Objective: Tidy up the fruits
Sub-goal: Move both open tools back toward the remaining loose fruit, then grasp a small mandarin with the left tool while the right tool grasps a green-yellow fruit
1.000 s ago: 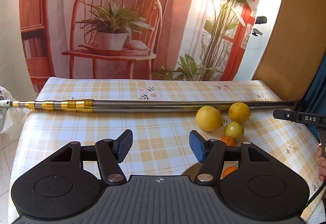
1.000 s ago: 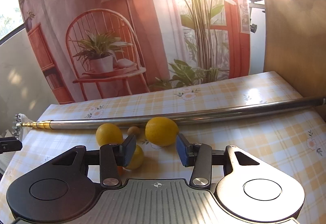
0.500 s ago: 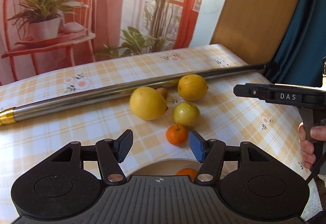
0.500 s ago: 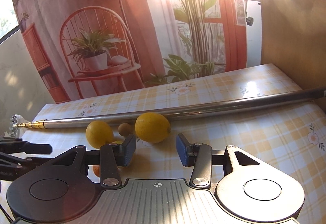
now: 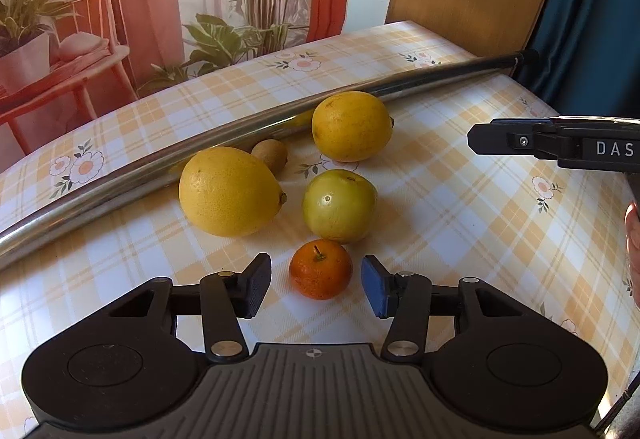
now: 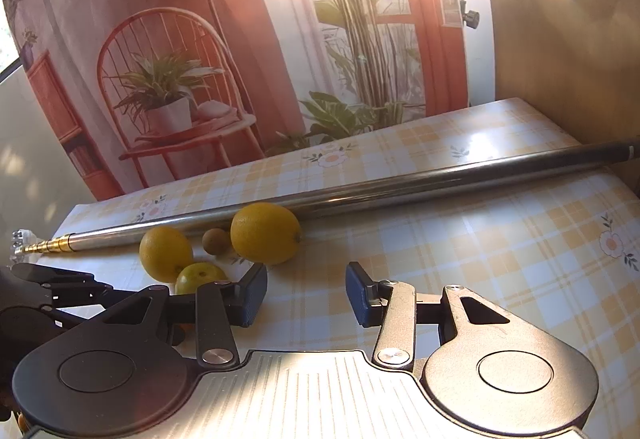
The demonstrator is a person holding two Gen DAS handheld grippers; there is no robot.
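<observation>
Tangerine (image 5: pixel 320 268) sits stem-up on the table (image 5: pixel 460 239), right between the wide-open fingers of my left hand-held gripper (image 5: pixel 316 291), not touching. Right hand-held gripper (image 6: pixel 306 295) gapes empty.

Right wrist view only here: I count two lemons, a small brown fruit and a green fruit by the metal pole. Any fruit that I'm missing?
Observer: Yes. A small tangerine lies on the cloth just in front of the green fruit, hidden from your view.
Operator: Where is the left gripper relative to it?
Observer: The left gripper is open, one fingertip on each side of the tangerine, with a gap visible on both sides.
</observation>
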